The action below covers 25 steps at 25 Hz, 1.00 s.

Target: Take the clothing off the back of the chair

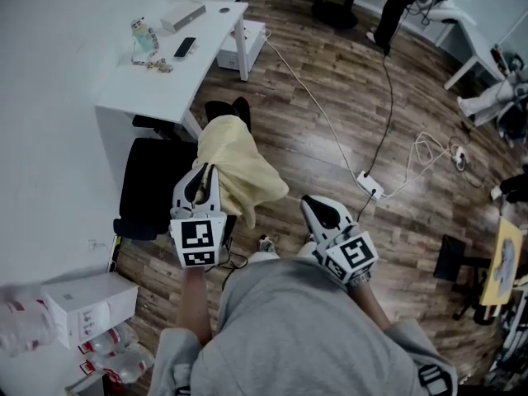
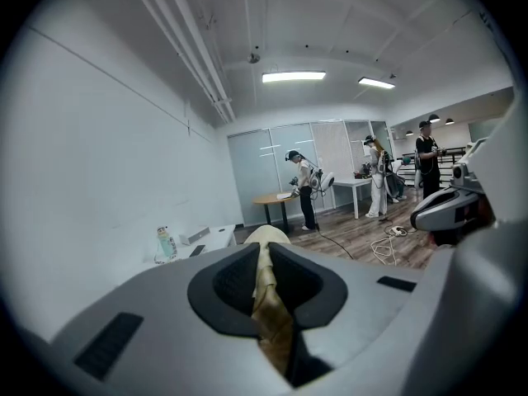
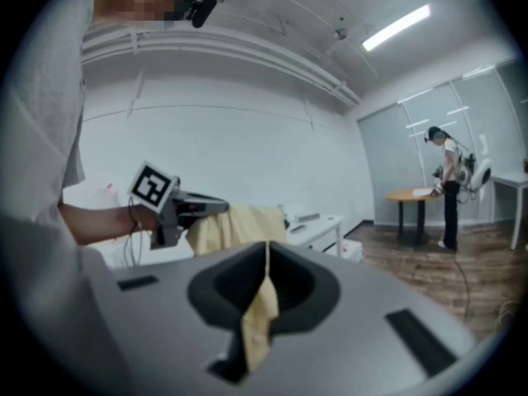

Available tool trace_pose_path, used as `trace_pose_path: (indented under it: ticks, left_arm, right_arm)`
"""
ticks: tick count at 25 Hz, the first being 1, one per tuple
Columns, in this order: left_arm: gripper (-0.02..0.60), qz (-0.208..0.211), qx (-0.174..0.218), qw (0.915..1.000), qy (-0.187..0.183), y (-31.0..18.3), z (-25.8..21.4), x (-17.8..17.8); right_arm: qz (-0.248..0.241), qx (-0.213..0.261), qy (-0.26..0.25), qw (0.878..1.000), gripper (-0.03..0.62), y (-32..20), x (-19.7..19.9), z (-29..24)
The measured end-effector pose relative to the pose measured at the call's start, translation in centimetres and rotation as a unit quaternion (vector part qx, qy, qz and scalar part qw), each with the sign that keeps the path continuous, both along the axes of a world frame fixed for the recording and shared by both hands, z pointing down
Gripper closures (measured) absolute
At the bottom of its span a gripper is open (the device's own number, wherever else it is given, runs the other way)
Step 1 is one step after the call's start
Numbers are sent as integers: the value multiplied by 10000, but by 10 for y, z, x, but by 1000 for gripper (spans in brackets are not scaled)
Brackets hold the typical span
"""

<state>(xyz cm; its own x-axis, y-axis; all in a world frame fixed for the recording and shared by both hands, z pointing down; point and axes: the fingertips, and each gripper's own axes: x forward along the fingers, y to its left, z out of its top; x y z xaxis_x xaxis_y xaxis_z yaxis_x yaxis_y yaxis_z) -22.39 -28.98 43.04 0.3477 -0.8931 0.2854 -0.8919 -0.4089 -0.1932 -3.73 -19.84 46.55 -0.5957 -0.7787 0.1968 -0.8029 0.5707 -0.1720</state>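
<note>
Yellow garment [image 1: 238, 159]: draped over black chair [image 1: 148, 184] beside white table [image 1: 165, 89]. Left gripper [image 1: 203, 174] jaws pinched shut on it; right gripper [image 1: 313, 206] jaws likewise gripped a fold.

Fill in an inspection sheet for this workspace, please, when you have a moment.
Surface: wood floor, white desk.
Job's things: yellow garment over the back of the black chair.
Clutter: bottle, phone and box on the desk; white box on the floor.
Grippers: left gripper and right gripper both have fingers shut on the garment.
Cables: white cable to a power strip; black cable beside it.
Surroundings: people at tables across the room.
</note>
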Motion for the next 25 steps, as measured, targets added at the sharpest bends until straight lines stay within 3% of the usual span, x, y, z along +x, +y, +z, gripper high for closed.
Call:
trace_pose_path:
  ticks: [10, 18, 22, 25]
  left_arm:
    - [518, 37, 368, 9993, -28, -5, -29, -9]
    - [518, 44, 629, 9980, 46, -11, -53, -13]
    - [518, 63, 802, 9968, 26, -16, -69, -15]
    - [518, 76, 938, 9956, 10, -15, -78, -15]
  right_arm:
    - [61, 334, -144, 9993, 559, -18, 4, -41]
    - [269, 567, -132, 9979, 559, -41, 31, -88]
    - [190, 658, -386, 9969, 560, -49, 36, -118]
    - [160, 855, -288, 9958, 559, -50, 36, -134]
